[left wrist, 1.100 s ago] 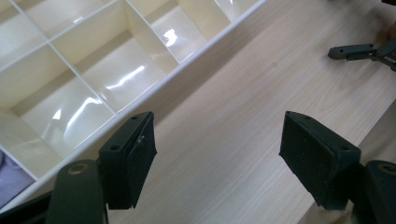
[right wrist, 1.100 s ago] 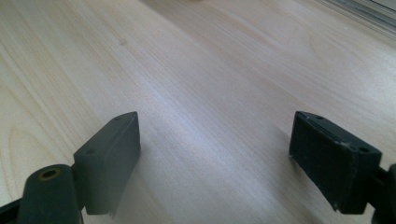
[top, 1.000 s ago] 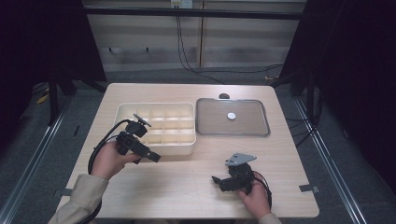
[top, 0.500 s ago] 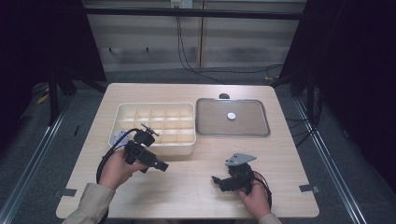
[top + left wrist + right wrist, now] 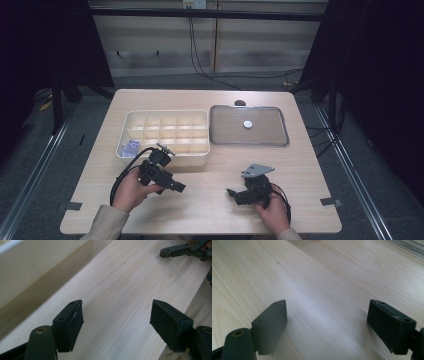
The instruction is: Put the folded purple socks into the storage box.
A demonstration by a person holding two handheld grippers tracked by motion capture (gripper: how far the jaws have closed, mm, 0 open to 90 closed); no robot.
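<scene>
My left gripper [image 5: 179, 187] is held low over the wooden table [image 5: 210, 210], just in front of the cream compartment box [image 5: 165, 132], pointing right. In the left gripper view its jaws [image 5: 116, 323] stand wide apart with only bare wood between them, and the other gripper's [image 5: 186, 250] black jaws show at the top right. My right gripper [image 5: 231, 193] rests near the table's front edge, pointing left. Its own view shows the right gripper [image 5: 327, 327] open over bare tabletop. A small white round disc [image 5: 247, 124] lies in the grey metal tray [image 5: 280, 137].
The box has several compartments; a white and bluish item [image 5: 131, 147] lies in its front left one. A dark round object [image 5: 240, 103] sits behind the tray. Grey tape marks [image 5: 330, 201] sit near the table's front corners.
My left hand has come down and toward the table's front, away from the box's front wall. The right hand has stayed put.
</scene>
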